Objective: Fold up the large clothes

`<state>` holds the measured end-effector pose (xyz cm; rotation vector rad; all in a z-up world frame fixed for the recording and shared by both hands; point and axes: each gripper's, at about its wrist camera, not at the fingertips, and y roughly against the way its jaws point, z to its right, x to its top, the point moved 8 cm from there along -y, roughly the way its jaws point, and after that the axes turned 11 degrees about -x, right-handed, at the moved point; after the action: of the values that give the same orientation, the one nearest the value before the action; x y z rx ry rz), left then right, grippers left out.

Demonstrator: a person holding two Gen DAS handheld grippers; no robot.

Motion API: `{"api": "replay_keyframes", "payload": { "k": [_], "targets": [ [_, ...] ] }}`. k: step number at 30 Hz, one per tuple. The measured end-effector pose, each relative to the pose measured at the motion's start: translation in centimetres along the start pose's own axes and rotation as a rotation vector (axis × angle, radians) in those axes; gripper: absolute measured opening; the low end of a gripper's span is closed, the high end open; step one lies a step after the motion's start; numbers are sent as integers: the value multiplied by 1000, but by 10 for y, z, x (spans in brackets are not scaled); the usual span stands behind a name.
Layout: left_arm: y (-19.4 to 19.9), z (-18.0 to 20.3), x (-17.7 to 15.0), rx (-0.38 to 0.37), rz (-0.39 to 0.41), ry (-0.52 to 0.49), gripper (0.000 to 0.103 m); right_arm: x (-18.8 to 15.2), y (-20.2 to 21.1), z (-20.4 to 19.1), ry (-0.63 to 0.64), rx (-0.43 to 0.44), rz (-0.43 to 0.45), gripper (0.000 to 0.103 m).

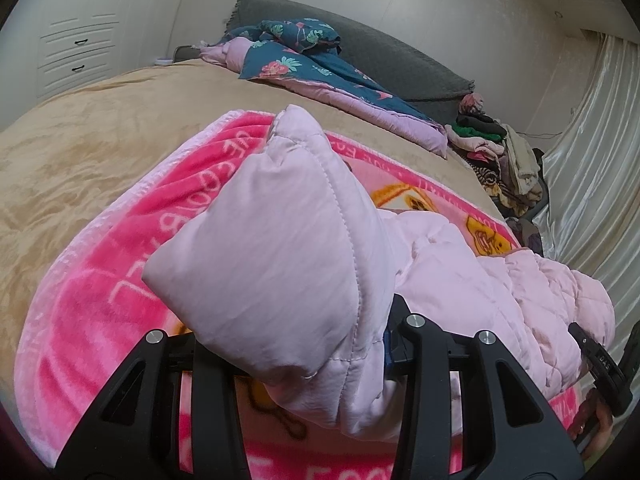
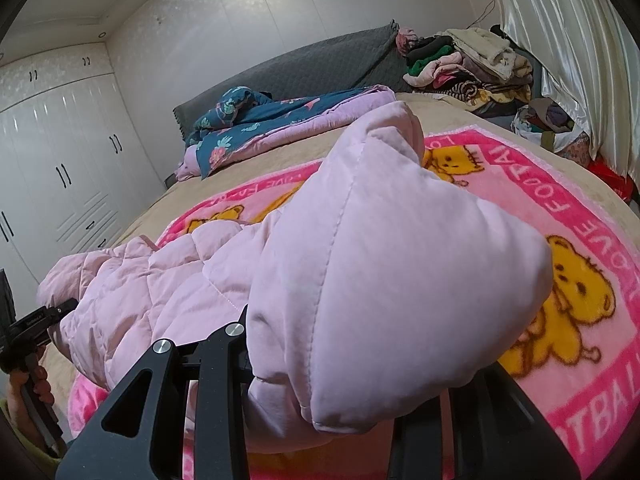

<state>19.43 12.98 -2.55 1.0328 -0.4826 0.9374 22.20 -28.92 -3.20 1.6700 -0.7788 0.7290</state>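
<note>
Two grippers are in my hands, and both are buried in the same pale pink quilted jacket (image 1: 280, 256). My left gripper (image 1: 320, 364) has its fingers pinched together on a puffy corner of the jacket, which bulges up over the tips and hides them. My right gripper (image 2: 320, 364) is likewise clamped on its own corner of the jacket (image 2: 380, 280), the padding swelling over the closed fingers. Between the two grips the quilted body sags across to the other tool, seen at the edge of each wrist view.

The jacket hangs just above a bright pink teddy-bear blanket (image 2: 580, 208), which I take as my landmark. Under that blanket lies a tan bedspread (image 1: 80, 152). Beyond the blanket, toward the grey headboard (image 1: 392, 60), a teal floral quilt with a lilac lining (image 1: 304, 64) lies crumpled. Off the blanket's far corner, by the satin curtain (image 2: 560, 40), sits a pile of mixed clothes (image 2: 460, 64). White wardrobes (image 2: 68, 152) stand well apart from it.
</note>
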Motion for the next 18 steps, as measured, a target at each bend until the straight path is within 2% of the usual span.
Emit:
{"api": "replay_keyframes", "payload": {
  "k": [18],
  "targets": [
    [14, 0, -15, 3, -17, -18, 32, -8, 8, 6, 1, -1, -23, 32]
  ]
}}
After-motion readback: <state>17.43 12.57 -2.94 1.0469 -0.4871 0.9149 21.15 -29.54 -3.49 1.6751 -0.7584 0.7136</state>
